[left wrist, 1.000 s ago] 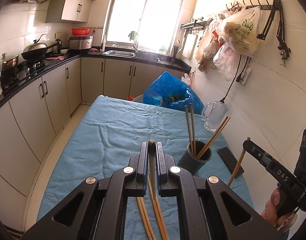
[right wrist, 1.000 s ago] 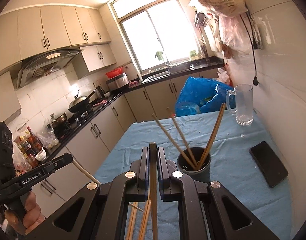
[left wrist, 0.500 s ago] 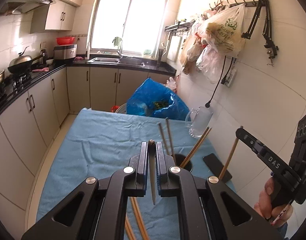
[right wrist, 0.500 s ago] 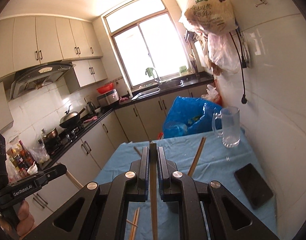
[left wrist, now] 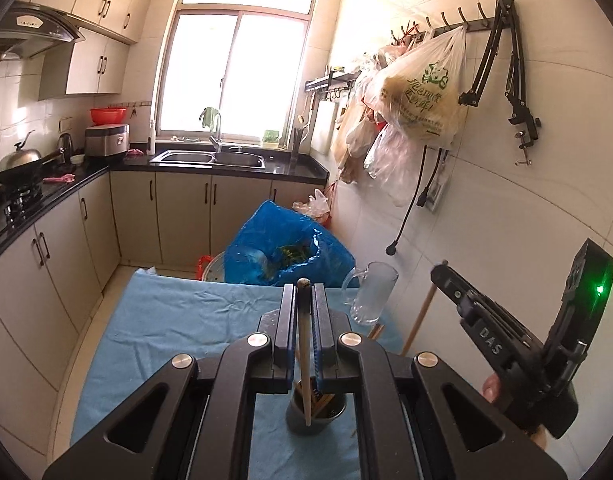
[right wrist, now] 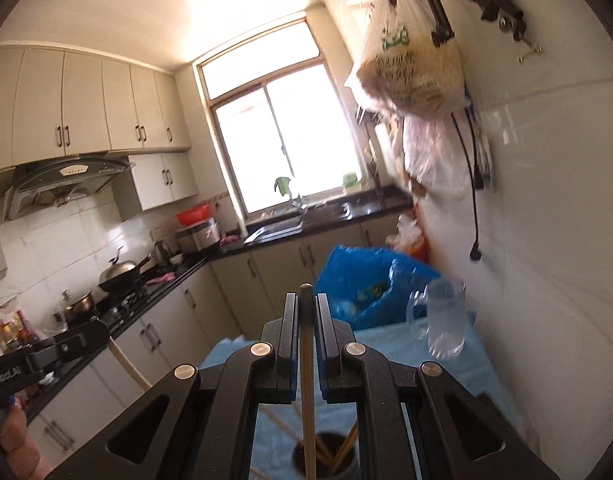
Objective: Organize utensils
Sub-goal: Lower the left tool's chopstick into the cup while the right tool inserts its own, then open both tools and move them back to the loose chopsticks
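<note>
I've swung both grippers over the cup (left wrist: 316, 412); left gripper (left wrist: 304, 300) and right gripper (right wrist: 306, 308) each stay clamped on a chopstick (left wrist: 304, 360), tips now inside, ready to drop.

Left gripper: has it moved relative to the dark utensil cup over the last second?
Yes. The left gripper has come over the dark utensil cup; its chopstick tip now points into the cup, which earlier stood ahead to its right.
</note>
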Demonstrator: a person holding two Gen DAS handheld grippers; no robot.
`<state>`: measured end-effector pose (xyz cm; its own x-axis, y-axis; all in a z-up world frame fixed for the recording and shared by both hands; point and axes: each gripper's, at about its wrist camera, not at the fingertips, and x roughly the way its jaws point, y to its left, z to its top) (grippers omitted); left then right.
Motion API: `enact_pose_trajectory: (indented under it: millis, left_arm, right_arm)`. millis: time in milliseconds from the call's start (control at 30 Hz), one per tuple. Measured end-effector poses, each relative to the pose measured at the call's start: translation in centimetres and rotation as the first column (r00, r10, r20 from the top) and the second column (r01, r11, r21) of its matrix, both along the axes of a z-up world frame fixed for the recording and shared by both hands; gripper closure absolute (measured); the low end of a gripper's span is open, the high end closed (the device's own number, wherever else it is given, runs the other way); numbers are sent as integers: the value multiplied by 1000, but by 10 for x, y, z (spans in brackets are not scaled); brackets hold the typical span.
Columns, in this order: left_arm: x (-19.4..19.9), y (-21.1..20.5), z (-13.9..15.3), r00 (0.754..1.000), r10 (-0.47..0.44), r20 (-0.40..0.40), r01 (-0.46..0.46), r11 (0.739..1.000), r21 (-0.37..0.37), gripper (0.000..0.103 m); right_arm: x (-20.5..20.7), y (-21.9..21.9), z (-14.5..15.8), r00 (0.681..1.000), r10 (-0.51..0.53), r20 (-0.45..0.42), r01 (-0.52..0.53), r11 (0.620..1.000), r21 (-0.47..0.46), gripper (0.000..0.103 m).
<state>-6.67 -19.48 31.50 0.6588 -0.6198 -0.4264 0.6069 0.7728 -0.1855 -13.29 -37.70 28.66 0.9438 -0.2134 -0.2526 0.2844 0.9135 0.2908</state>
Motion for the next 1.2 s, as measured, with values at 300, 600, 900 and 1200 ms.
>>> enact_pose_trajectory:
  millis: [300,600,900,1200]
  left_arm:
    - [35,-38,-32,999,14,-47,-13,1000,27,96]
    - [57,-47,-73,990,13,-142,-1,997,81,96]
    - [53,-34,-80,983,14,-186,1,997,83,95]
    - [31,23,-89,979,51,-200,-37,997,75,81]
  right_arm:
    - [43,-19,-15,1000,-19,-17,18,1000,-24,95]
    - [64,-29,-61,993,26,-113,-20,999,47,94]
    - [49,-27,-64,991,58,-123,-47,995,87,93]
    - [0,9,-68,982,153,-113,-141,984,113,81]
